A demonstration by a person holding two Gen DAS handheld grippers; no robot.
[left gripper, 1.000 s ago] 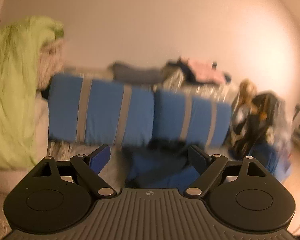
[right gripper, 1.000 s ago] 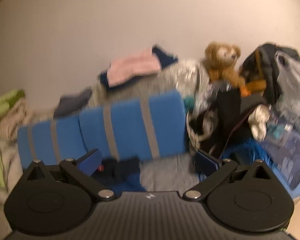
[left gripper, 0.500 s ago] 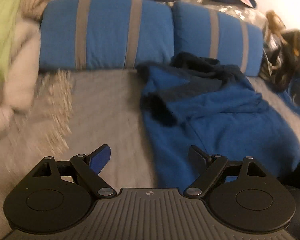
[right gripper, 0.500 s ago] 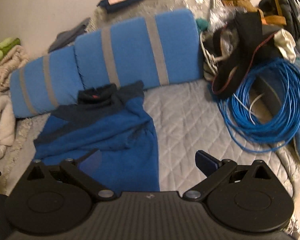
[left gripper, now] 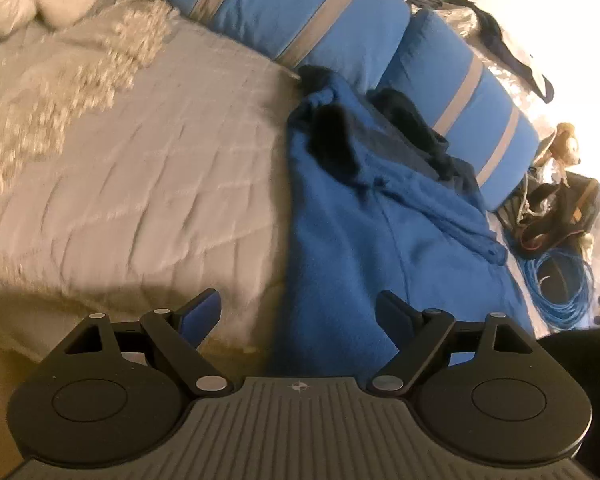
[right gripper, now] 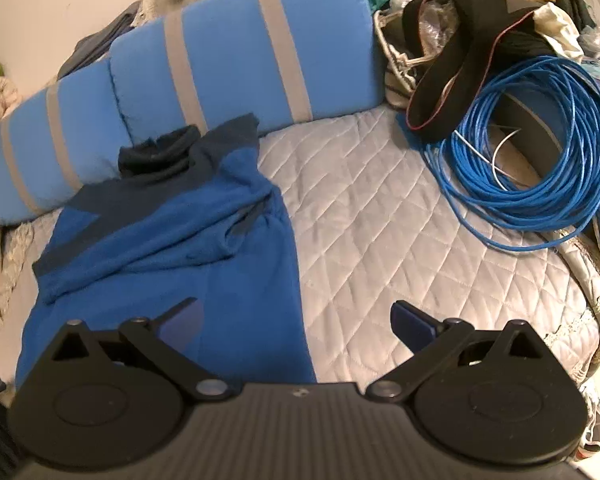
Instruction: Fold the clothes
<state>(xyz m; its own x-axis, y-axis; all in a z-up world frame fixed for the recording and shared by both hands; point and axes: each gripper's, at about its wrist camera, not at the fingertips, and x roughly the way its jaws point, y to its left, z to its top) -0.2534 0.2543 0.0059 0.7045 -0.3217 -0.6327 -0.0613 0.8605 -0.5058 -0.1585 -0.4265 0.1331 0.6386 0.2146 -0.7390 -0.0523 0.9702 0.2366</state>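
Observation:
A blue fleece top [left gripper: 364, 236] with dark navy collar and shoulders lies crumpled on a grey quilted bed cover [left gripper: 140, 168]. In the right wrist view the same blue top [right gripper: 172, 240] spreads over the left half of the bed, its collar toward the pillows. My left gripper [left gripper: 298, 312] hangs open over the garment's near left hem edge, nothing between its fingers. My right gripper [right gripper: 296, 316] is open too, straddling the garment's right edge above the quilt [right gripper: 400, 216], holding nothing.
Two blue pillows with grey stripes [right gripper: 236, 68] line the back of the bed. A coil of blue cable [right gripper: 540, 152] and a black bag with straps [right gripper: 460, 60] sit at the right. A shaggy cream throw [left gripper: 72, 76] lies at the left, a teddy bear [left gripper: 564, 144] at far right.
Both grippers have dropped from facing the wall and pillows down toward the bed, closing in on the blue top. The left view has also rolled. Both stay open.

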